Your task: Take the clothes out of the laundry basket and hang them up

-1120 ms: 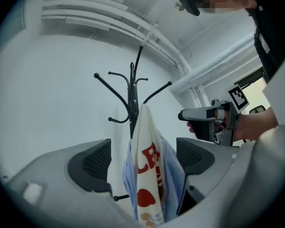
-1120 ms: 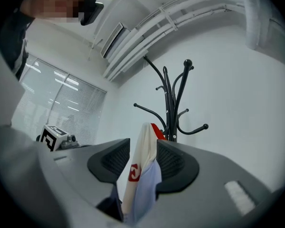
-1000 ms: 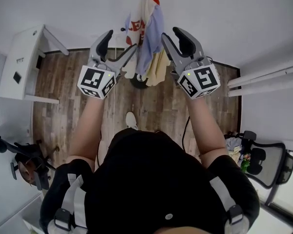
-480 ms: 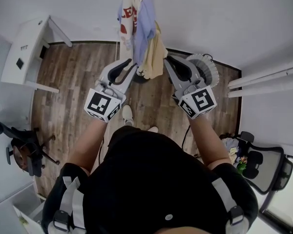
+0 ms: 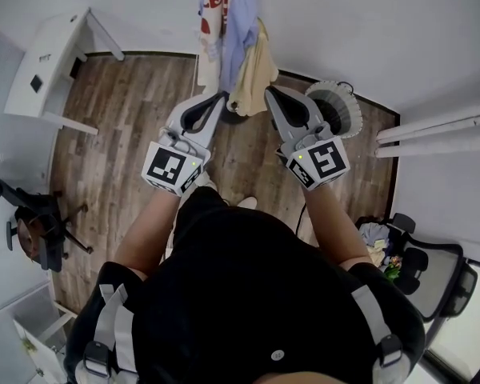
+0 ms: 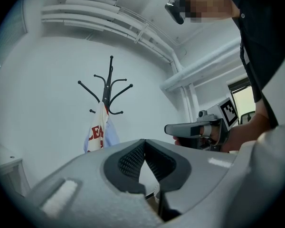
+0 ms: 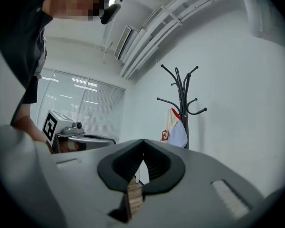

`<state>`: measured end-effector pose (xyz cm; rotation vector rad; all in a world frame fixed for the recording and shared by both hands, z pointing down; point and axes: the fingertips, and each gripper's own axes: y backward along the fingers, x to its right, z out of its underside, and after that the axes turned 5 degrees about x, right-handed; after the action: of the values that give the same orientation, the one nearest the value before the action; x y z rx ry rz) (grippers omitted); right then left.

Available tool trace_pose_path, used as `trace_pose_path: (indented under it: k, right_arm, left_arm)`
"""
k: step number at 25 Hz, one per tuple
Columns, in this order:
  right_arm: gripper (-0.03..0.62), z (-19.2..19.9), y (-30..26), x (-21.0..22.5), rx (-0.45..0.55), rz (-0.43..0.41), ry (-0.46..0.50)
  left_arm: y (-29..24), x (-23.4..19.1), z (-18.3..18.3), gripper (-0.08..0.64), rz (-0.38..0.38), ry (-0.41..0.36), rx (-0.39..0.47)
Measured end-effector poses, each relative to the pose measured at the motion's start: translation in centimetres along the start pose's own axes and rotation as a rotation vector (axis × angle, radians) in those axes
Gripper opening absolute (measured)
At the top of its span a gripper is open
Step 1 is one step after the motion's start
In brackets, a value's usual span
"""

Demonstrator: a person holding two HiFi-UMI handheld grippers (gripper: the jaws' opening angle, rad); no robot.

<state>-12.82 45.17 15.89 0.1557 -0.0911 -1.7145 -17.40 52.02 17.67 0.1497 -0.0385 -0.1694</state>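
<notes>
Head view shows the clothes (image 5: 234,42) hanging on the rack (image 6: 110,80), just ahead of the left claw (image 5: 219,98) and the right claw (image 5: 269,94); both have just closed, with nothing between them. Such cloth is probably soft and light, best taken at a fold or collar. Whether the basket (image 5: 354,112) holds more clothes is hard to make out.

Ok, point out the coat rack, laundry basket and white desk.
coat rack (image 6: 108,82), left gripper view, its pole
laundry basket (image 5: 352,112), head view, ribbed rim
white desk (image 5: 48,62), head view, its top
</notes>
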Motion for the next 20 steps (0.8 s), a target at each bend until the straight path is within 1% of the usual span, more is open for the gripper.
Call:
trace_pose_path:
  k: [7,20]
  right_arm:
    - [0.000,-0.2,0.1,0.6,-0.008,0.002,0.019]
    - [0.000,0.7,0.8,1.0,-0.016,0.000,-0.012]
  left_arm:
    - [-1.3,0.0,-0.4,-0.002,0.003,0.001,0.002]
    - [-2.5,0.4,-0.2,-0.002,0.006,-0.007,-0.005]
